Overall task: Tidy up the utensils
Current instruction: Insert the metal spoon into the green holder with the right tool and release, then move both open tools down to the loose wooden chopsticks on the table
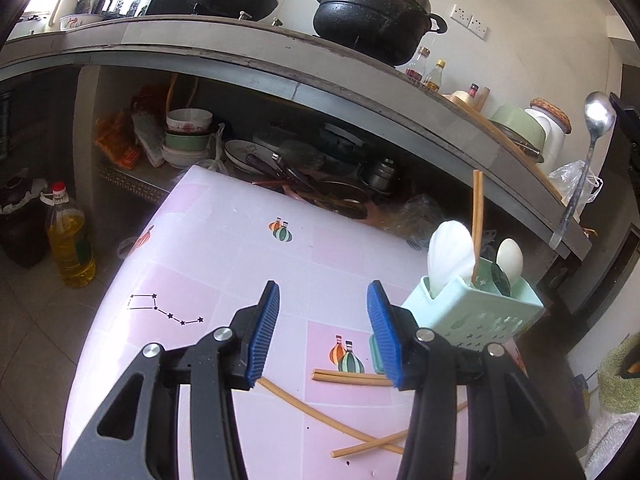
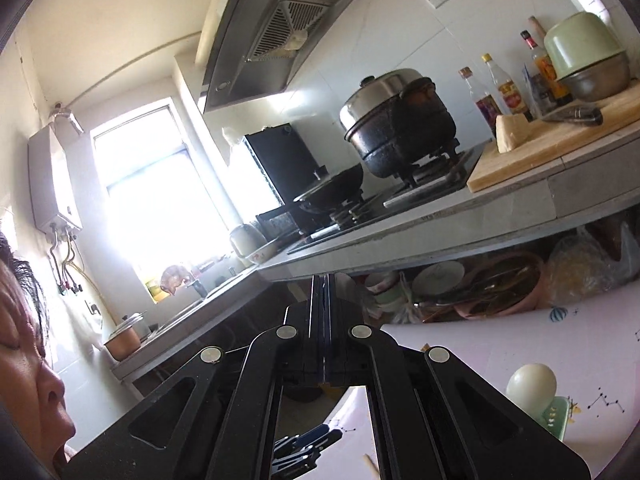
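My left gripper is open and empty above the pink table. A mint green utensil holder stands just right of it, with white spoons and an upright chopstick in it. Several loose chopsticks lie on the table under and behind the fingers. At the far right a metal spoon hangs in the air, held by the right gripper. In the right wrist view my right gripper is shut, the spoon handle a thin line between its fingers. The holder and a white spoon show at lower right.
A kitchen counter with black pots, bottles and a cutting board runs behind the table. The shelf under it holds bowls and plates. An oil bottle stands on the floor at left. A person's face is at left.
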Motion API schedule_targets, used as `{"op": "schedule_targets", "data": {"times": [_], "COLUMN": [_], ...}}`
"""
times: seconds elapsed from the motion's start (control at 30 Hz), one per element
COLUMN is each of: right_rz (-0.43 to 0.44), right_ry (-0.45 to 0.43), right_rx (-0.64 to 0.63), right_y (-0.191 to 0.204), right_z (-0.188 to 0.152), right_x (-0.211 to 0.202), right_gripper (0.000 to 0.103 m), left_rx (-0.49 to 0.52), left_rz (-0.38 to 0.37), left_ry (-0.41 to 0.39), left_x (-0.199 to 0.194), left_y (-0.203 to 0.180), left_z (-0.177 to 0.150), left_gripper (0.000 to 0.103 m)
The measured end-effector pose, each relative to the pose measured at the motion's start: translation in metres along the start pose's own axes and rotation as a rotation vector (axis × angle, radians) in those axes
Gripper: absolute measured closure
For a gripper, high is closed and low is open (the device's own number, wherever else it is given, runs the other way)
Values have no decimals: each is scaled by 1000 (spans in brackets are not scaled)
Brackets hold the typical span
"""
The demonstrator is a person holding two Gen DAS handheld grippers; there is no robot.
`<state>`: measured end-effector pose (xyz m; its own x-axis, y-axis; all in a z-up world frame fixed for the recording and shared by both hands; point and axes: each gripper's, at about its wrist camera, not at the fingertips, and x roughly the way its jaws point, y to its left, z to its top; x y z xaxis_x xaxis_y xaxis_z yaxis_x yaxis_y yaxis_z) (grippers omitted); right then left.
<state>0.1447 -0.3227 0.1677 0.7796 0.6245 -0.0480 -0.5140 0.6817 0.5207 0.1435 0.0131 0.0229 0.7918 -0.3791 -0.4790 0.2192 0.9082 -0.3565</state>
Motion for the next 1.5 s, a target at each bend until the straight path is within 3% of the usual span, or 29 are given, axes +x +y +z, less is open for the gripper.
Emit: {"op": "schedule_targets", "data": {"times": [0.2,0.47,0.67,0.97,1.27,1.5], "right_rz": [-2,-19,-83,-231,-290,-346], "right_ry": [80,111,189,329,243,199], "right_rx": [72,104,146,88,70,104], "right_y": [-25,-36,-56,-62,-54,-49], "right_z": [-17,-31,-63,-107,-97,-117], "right_x": [33,46,57,60,14,-40], "right_gripper": [103,103,103,101,85,76], "left_rx": [-26,-29,-39,-3,60,111], "left_rz": [17,21,20,17,-5,-10], "left_ry": [-1,4,12,22,60,107], "left_x": [1,9,9,5,2,2], "left_y": [16,20,23,11,-19,-37], "left_z": [-2,-5,-7,-12,-25,-43], "left_gripper": [59,59,59,59,59,59]}}
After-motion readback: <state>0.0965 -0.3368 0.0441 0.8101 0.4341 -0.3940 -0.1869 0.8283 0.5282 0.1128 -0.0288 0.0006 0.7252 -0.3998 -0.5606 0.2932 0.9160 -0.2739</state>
